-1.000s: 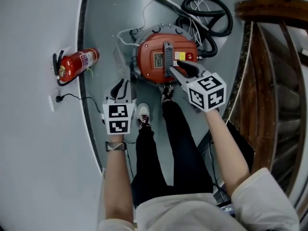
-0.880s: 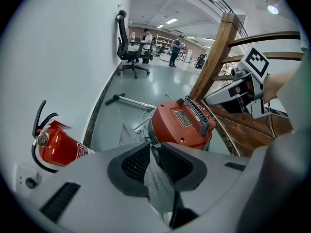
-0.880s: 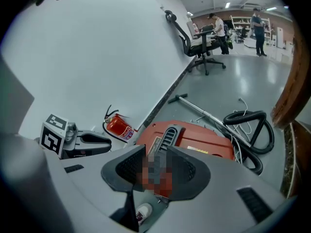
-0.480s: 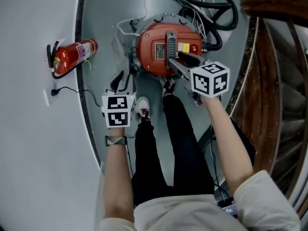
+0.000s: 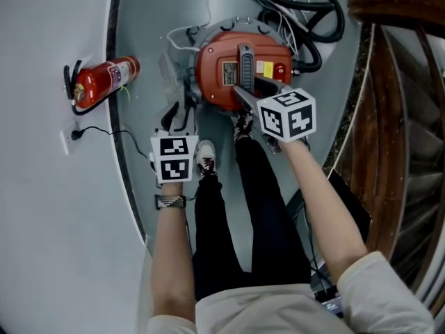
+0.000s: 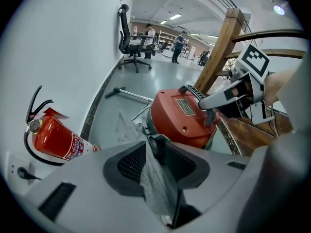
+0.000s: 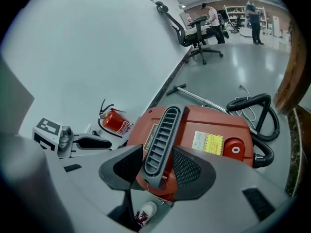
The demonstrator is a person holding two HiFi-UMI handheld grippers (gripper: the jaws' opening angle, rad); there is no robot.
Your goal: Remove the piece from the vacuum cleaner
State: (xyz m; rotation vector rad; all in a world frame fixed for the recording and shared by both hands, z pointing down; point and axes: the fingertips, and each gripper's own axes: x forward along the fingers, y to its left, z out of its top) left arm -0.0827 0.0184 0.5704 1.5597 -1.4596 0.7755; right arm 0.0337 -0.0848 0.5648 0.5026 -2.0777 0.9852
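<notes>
The red vacuum cleaner (image 5: 212, 54) stands on the floor in front of the person's feet, with a black ribbed handle (image 5: 245, 65) across its top. My right gripper (image 5: 245, 94) reaches over the lid. Its jaws are opening, and the near end of the handle (image 7: 163, 140) lies between the pads without being pressed. My left gripper (image 5: 177, 115) is at the vacuum's left side, jaws also opening. A translucent plastic sheet (image 6: 153, 178) runs up between its pads toward the vacuum (image 6: 180, 123).
A red fire extinguisher (image 5: 101, 82) lies by the wall at left, near a wall socket with a cord (image 5: 75, 134). The black hose (image 5: 306, 9) coils behind the vacuum. A wooden stair railing (image 5: 389, 82) borders the right. The person's shoes (image 5: 206, 164) stand just below the grippers.
My right gripper has moved left, from beside the handle to over its near end. The left gripper has stayed by the vacuum's left side.
</notes>
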